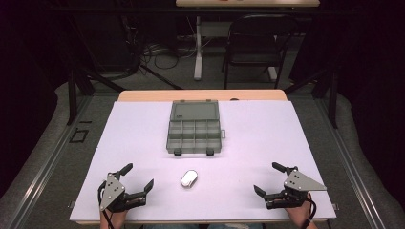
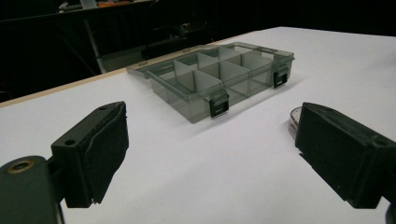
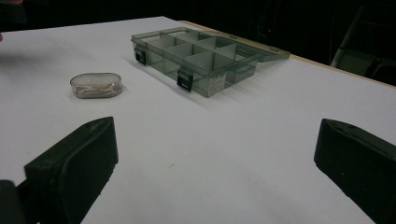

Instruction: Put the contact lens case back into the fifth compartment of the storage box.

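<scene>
A smoky grey compartment box [image 1: 194,128] lies open in the middle of the white table, its lid folded back on the far side; it also shows as the box [image 2: 219,77] and the box [image 3: 198,53]. A small oval clear case [image 1: 189,179] holding pale contents lies in front of it, seen too as the case [image 3: 96,85]. My left gripper [image 1: 140,176] rests open at the near left, nothing between its jaws. At the near right my right gripper [image 1: 267,178] stands open and empty as well. Both sit apart from the case and the box.
The white board [image 1: 143,133] covers a wooden table whose far edge [image 1: 200,95] shows. Beyond it stand a black folding chair [image 1: 258,43], a white table leg [image 1: 197,47] and cables on the floor. Bare board lies on both sides of the box.
</scene>
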Demonstrator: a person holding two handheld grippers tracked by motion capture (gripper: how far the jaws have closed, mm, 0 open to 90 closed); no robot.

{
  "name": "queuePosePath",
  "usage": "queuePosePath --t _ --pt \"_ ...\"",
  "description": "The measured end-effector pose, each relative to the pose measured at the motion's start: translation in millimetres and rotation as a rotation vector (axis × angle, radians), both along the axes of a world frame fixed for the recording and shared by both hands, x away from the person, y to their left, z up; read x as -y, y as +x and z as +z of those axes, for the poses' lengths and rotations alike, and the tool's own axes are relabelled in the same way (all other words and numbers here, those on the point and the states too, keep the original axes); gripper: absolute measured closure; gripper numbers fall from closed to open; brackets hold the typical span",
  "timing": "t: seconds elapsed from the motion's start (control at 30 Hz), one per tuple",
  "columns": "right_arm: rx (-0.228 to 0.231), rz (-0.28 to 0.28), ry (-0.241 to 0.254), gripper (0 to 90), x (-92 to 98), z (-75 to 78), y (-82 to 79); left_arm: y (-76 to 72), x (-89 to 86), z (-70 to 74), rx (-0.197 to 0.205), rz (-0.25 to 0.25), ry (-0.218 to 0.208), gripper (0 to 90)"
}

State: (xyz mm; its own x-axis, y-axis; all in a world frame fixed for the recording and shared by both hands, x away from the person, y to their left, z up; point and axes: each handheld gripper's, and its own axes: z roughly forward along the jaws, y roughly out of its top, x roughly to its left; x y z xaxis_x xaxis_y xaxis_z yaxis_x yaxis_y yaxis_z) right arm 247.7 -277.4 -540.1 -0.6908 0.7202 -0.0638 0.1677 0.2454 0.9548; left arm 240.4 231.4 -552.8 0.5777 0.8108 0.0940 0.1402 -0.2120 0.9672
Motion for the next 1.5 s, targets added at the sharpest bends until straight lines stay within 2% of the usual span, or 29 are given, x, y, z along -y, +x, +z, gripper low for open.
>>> queuePosePath --t 0.17,0.4,0.53,0.93,1.17,1.5 --pt "0.002 -0.001 0.004 0.0 0.1 0.3 0.8 -0.8 4.2 1.1 -0.004 -0.006 0.009 9.8" --pt "-0.008 0.001 0.002 0.0 -2.1 -0.3 3.2 -2.0 13.7 4.4 0.006 0.037 0.022 9.8" --pt "-0.008 0.006 -0.006 0.0 -2.2 -0.6 4.5 -0.4 20.9 5.9 -0.009 0.037 0.037 9.8" --pt "-0.023 0.001 -0.010 0.0 -1.4 -1.3 6.0 5.4 40.6 8.4 -0.093 0.028 0.068 9.8" --pt "-0.038 0.000 -0.012 0.0 -1.7 -1.8 6.4 9.0 51.2 8.1 -0.119 0.005 0.078 9.7" --pt "-0.020 -0.003 -0.008 0.0 -0.6 -1.1 6.0 13.3 68.2 7.9 -0.155 -0.030 0.096 9.7"
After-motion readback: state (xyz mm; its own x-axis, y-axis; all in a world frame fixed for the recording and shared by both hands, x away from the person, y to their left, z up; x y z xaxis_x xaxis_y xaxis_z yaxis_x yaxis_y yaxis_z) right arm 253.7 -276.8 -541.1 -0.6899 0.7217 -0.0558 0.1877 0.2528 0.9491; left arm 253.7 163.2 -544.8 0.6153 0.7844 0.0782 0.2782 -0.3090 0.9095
